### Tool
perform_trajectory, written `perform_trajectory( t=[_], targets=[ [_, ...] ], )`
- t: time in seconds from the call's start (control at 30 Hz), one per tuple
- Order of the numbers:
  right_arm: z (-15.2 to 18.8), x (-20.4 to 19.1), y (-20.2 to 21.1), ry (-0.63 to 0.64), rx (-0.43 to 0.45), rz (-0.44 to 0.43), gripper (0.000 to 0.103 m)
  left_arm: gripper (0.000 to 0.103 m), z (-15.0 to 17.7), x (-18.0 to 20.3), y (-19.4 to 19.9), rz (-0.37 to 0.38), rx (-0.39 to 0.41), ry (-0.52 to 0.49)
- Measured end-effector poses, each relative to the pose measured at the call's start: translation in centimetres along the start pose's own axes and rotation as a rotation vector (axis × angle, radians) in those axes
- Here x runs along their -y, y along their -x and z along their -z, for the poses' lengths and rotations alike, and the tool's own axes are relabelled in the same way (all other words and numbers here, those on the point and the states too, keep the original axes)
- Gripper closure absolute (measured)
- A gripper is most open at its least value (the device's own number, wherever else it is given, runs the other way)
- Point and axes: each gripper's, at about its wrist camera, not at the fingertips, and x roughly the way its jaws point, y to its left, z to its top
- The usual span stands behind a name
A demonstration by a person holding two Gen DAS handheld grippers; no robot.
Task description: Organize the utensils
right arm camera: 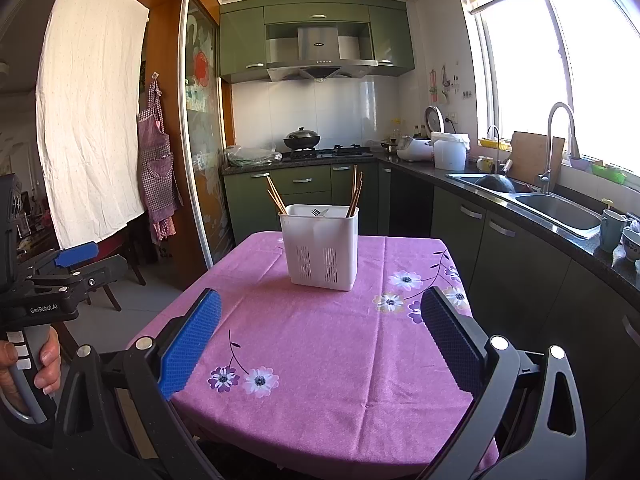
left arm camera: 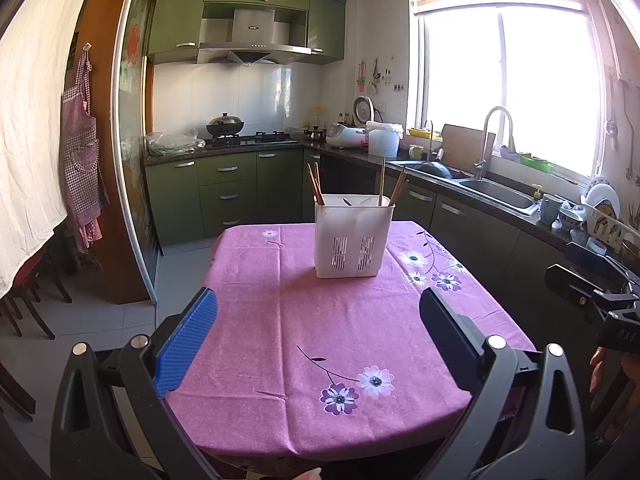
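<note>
— Where's the utensil holder (left arm camera: 353, 236)?

— Upright on the table (left arm camera: 304, 320), toward its far edge, well away from both my tongs. Chopsticks (left arm camera: 315, 184) stand at its left and right ends, and a fork (right arm camera: 316, 212) shows inside.

— And your tongs?

— My left gripper (left arm camera: 318, 316) is spread wide over the near edge, holding nothing. My right gripper (right arm camera: 320, 316) is the same: wide apart, nothing between the pads.

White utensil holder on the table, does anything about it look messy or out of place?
The utensil holder stands upright on the tablecloth. Its chopsticks splay toward opposite ends instead of bunching together. Nothing looks spilled or damaged.
</note>
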Motion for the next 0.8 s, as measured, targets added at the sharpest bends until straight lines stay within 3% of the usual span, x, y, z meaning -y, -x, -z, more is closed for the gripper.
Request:
perform_trajectory(
  t=[0.8],
  targets=[
    [0.17,-0.24,-0.31,0.006,-0.017,-0.005,0.005,0.007,-0.02,0.19,-0.9,-0.039,-0.013,-0.002]
  ],
)
